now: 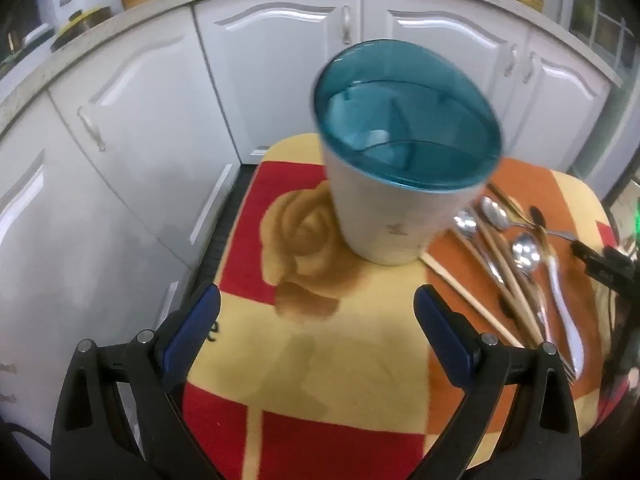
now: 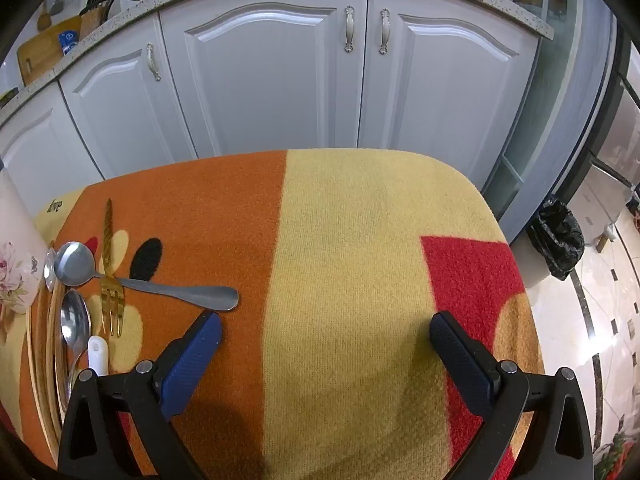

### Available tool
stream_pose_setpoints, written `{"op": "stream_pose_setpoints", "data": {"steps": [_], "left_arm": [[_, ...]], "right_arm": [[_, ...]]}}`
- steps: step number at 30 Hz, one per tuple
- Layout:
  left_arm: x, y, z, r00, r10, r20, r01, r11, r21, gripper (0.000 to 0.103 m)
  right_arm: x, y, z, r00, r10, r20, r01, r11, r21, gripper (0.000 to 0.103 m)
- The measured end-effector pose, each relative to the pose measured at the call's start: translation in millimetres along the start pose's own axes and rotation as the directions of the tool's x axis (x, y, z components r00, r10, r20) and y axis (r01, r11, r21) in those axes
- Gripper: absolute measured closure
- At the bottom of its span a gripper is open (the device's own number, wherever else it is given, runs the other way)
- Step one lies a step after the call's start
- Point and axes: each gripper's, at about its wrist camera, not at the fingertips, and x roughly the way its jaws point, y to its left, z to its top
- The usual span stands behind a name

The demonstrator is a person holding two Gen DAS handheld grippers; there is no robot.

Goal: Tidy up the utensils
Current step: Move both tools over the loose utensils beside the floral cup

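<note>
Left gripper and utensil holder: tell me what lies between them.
Only bare cloth separates the open left gripper from the utensil holder, seen in the left wrist view.

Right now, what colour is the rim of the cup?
Teal blue, see-through, on a white cup; the rim shows best in the left wrist view.

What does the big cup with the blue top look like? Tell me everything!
The utensil holder is a tall, round, cream-white tub with a see-through teal rim, probably plastic. Dividers inside split it into compartments, and no utensils stick out. A small faint mark sits low on its side. It stands on the patterned cloth, looking a bit tilted and blurred. Spoons and chopsticks lie right beside its base; neither gripper touches it.
</note>
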Motion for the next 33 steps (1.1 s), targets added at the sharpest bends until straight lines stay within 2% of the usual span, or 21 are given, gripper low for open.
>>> {"op": "stream_pose_setpoints", "data": {"steps": [3,9,16,22,33], "left_arm": [[-4,-13,-3,1.000,-0.016,-0.012,0.016,1.000,0.011,0.005],[3,-14,-9,0.993,-0.087,-0.078,0.089,0.996,0.016,0.005],[5,-22,-18,0.988,-0.120,-0.093,0.124,0.992,0.037,0.005],[8,-25,-17,0.985,-0.127,-0.116,0.133,0.990,0.050,0.005],[7,-32,-24,0.987,-0.123,-0.102,0.130,0.989,0.071,0.005]], "right_arm": [[0,-4,0,1.000,0.005,0.003,-0.005,1.000,0.004,0.000],[2,-5,1,1.000,0.002,0.001,-0.002,1.000,0.001,0.000],[1,-3,-1,1.000,0.002,0.003,-0.002,1.000,0.002,0.000],[1,-3,-1,1.000,0.002,0.003,-0.002,1.000,0.001,0.000],[1,-3,-1,1.000,0.001,0.002,-0.001,1.000,0.001,0.000]]}}
